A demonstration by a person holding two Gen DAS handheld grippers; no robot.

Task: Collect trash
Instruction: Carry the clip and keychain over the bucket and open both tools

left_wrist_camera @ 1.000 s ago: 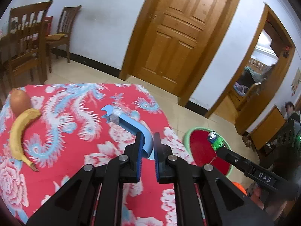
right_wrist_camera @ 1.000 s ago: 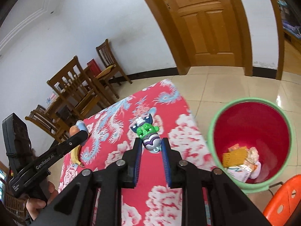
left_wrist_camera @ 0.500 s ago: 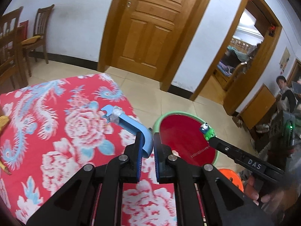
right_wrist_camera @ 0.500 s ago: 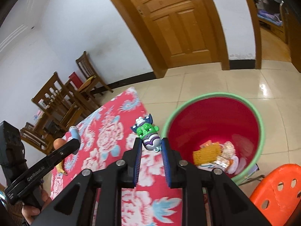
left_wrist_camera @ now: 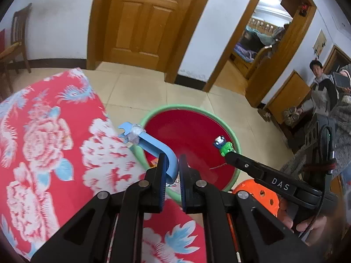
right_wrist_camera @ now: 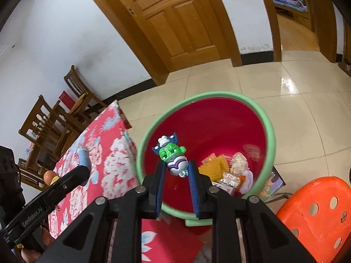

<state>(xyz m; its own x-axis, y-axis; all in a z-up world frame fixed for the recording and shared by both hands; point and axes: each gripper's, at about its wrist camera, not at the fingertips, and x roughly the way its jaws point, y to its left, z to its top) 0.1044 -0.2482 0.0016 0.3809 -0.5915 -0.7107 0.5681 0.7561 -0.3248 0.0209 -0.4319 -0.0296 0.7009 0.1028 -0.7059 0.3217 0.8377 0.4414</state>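
Observation:
My left gripper (left_wrist_camera: 172, 164) is shut on a curved blue plastic strip (left_wrist_camera: 153, 146) with clear tape near its far end, held over the near rim of a red bin with a green rim (left_wrist_camera: 238, 146). My right gripper (right_wrist_camera: 176, 171) is shut on a small green and purple toy figure (right_wrist_camera: 173, 155), hanging above the same bin (right_wrist_camera: 271, 131). Wrappers and scraps (right_wrist_camera: 228, 171) lie at the bin's bottom. The right gripper with the toy (left_wrist_camera: 223, 145) also shows in the left wrist view, and the left gripper's tip with the strip (right_wrist_camera: 84, 156) in the right wrist view.
A table with a red flowered cloth (left_wrist_camera: 43, 153) stands left of the bin. An orange stool (right_wrist_camera: 318, 217) sits right of it. Wooden chairs (right_wrist_camera: 46, 122) and a door (left_wrist_camera: 144, 19) are behind. A person (left_wrist_camera: 320, 92) sits by the far right doorway. A banana and a round fruit (right_wrist_camera: 51, 176) lie on the table.
Both grippers have swung from over the table to the right and downward, now over the bin. Each still holds its item; the bin looms larger in both views.

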